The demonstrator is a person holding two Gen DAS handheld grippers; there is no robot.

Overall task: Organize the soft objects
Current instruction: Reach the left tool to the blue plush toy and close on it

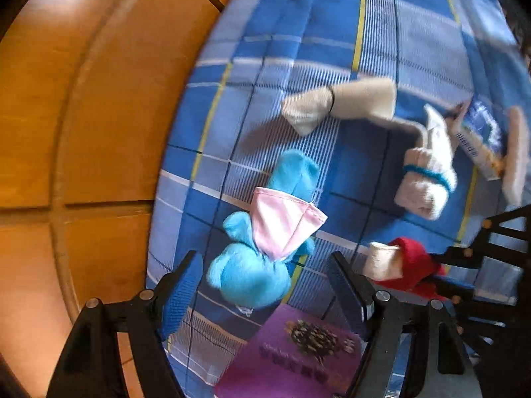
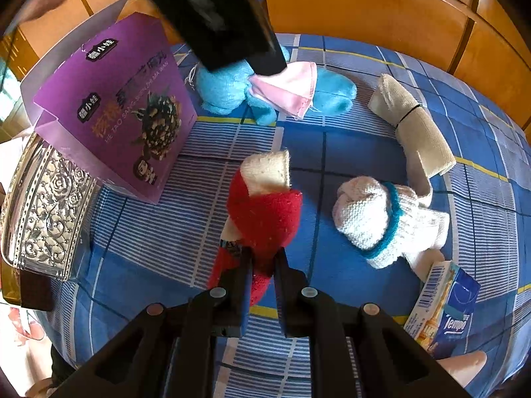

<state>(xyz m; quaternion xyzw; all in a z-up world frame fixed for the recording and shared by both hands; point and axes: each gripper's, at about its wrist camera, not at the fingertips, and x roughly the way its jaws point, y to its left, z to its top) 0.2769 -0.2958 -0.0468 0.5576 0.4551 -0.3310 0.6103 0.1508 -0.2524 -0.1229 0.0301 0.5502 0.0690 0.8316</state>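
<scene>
The right gripper [image 2: 262,265] is clamped on the tail of the red cloth roll [image 2: 265,212], which reaches ahead onto the blue checked bedspread [image 2: 332,152]. The left gripper [image 1: 265,285] hangs with jaws spread above the blue plush toy [image 1: 252,265], beside the purple box [image 2: 113,112].

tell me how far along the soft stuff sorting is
Nothing looks put away yet; I can't see inside the purple box. In hand: the right gripper is shut on the red bundle, while the left gripper hangs open around the blue plush. Left on the plaid cloth: the beige roll and the white knit bundle.
</scene>
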